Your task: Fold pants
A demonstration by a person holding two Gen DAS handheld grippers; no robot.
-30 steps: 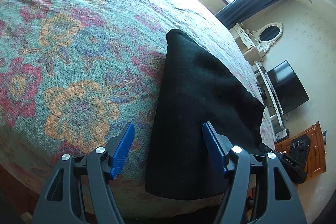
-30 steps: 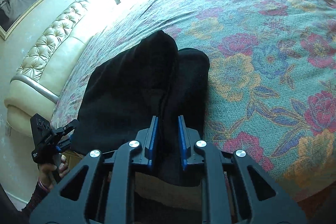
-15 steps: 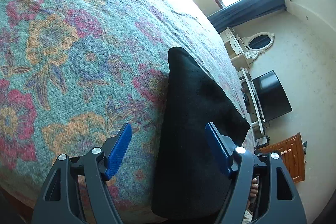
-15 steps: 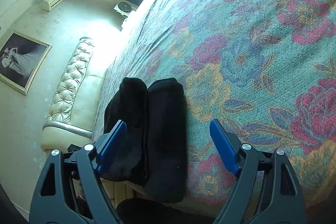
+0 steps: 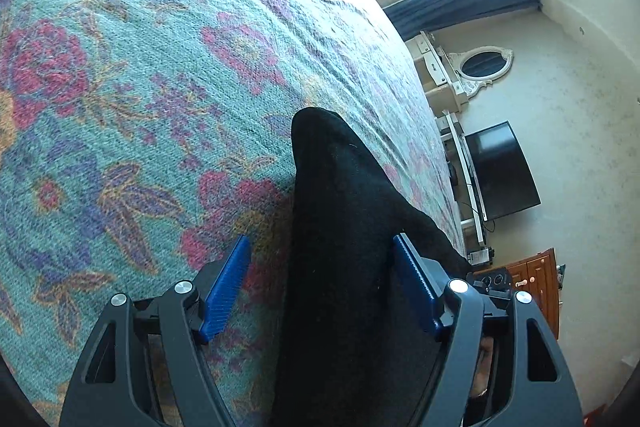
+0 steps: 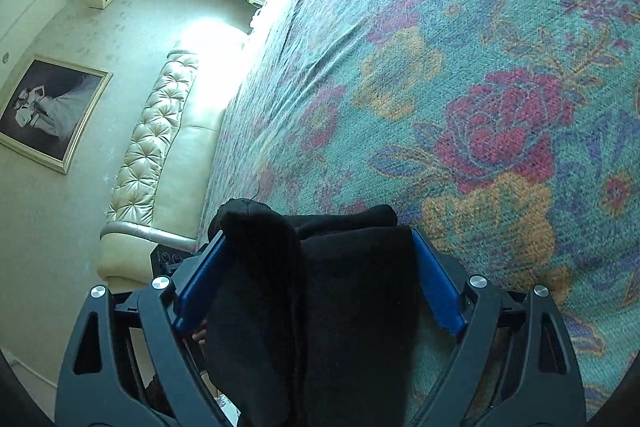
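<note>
The black pants (image 5: 340,247) lie folded in a thick bundle near the edge of a bed with a floral teal bedspread (image 5: 140,87). My left gripper (image 5: 320,283) is open, its blue pads on either side of one end of the bundle, low over it. My right gripper (image 6: 320,283) is open too, its jaws wide around the other end of the pants (image 6: 344,287), where two folded layers show side by side. Neither gripper pinches the cloth.
The bedspread (image 6: 480,87) stretches far ahead of both grippers. A cream tufted sofa (image 6: 160,147) stands beside the bed. A TV (image 5: 500,171), a white dresser with an oval mirror (image 5: 480,67) and a wooden cabinet (image 5: 536,275) stand off the bed's other side.
My right gripper has let go of the pants, opened wide and moved low around the bundle's end. My left gripper stayed open and came lower and closer to the pants.
</note>
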